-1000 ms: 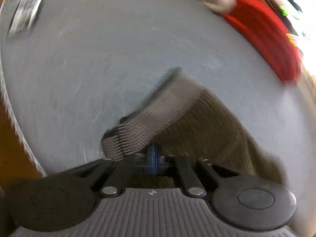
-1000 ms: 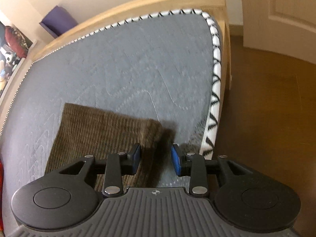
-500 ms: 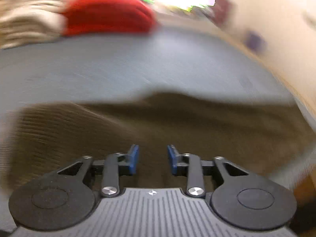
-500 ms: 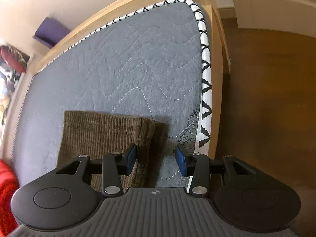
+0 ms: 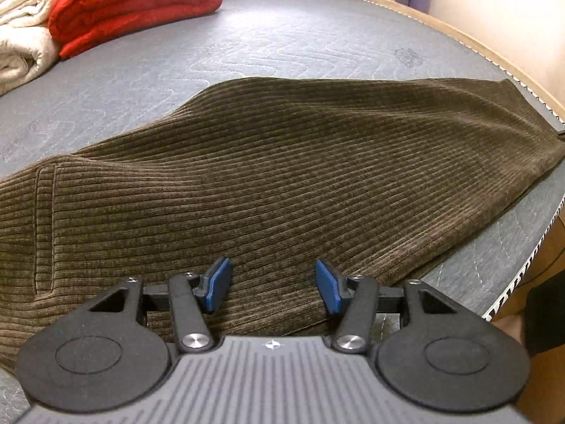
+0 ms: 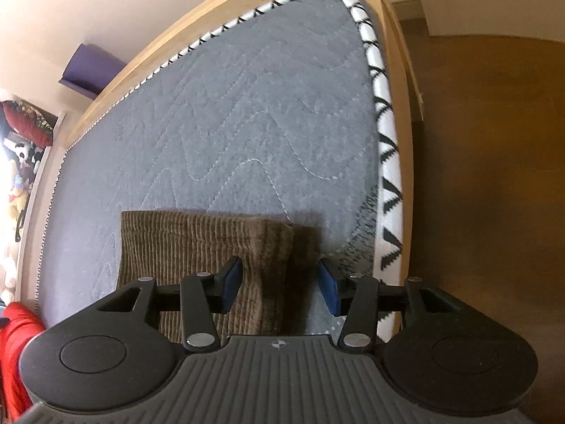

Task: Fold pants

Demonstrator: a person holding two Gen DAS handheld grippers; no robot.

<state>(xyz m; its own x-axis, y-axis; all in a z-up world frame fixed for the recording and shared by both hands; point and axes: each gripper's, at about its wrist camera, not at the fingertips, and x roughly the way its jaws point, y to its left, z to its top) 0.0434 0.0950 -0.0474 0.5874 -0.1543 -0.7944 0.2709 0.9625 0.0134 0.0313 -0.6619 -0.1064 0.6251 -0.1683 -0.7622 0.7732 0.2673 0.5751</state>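
Pants (image 5: 282,176): brown corduroy, flat.

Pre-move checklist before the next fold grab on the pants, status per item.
1. Left gripper open, empty: ok.
2. Right gripper open, empty: ok.
3. Pants lying flat on the mattress: ok, mild ripples.
4. Right gripper over the pants' end edge: ok.
5. Pants clear of the mattress border: ok, but close.
6. Layers aligned underneath: cannot tell.
7. Red blanket away from the pants: ok.
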